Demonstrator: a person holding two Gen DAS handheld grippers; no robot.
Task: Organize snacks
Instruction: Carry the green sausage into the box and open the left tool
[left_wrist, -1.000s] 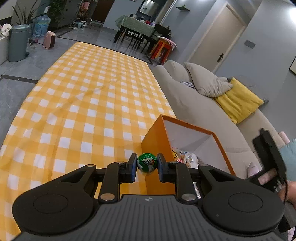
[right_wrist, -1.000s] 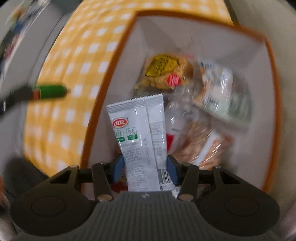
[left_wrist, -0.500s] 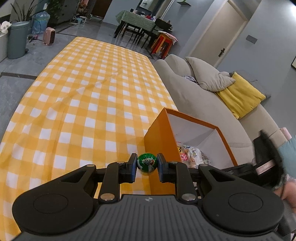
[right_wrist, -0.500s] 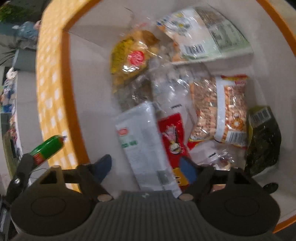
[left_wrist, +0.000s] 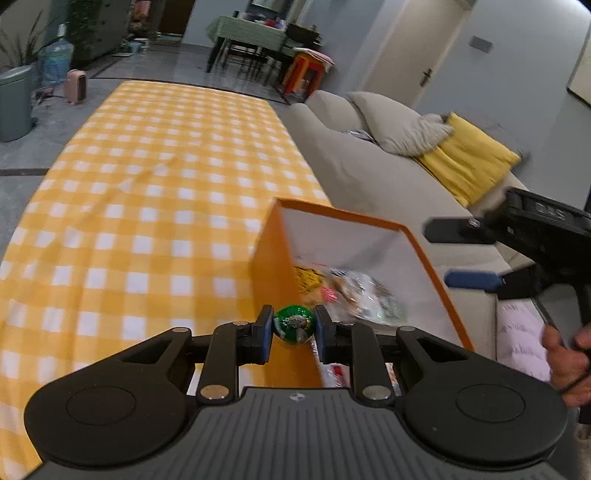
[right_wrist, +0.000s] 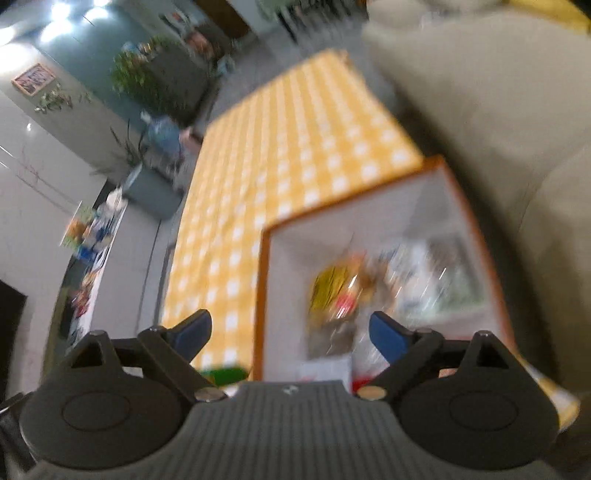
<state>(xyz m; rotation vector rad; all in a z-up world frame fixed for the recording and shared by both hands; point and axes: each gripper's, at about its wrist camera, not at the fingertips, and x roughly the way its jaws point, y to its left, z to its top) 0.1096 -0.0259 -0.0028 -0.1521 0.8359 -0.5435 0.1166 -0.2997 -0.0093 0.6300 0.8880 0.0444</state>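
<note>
So the left gripper (left_wrist: 293, 329) is clamped on a green snack (left_wrist: 293, 324), right at the near left wall of the orange box (left_wrist: 271, 273) on the checkered desk (left_wrist: 147, 206). Right gripper (right_wrist: 290, 332) hangs wide open above it, holding nothing.

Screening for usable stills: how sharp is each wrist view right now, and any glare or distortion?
Left wrist: mostly sharp, green snack crisp in the left gripper, packets in the box slightly smeared, fisheye bending at the edges. Right wrist: heavy motion blur; box contents unreadable, only the open right gripper clear, ceiling-light glare upper left.
</note>
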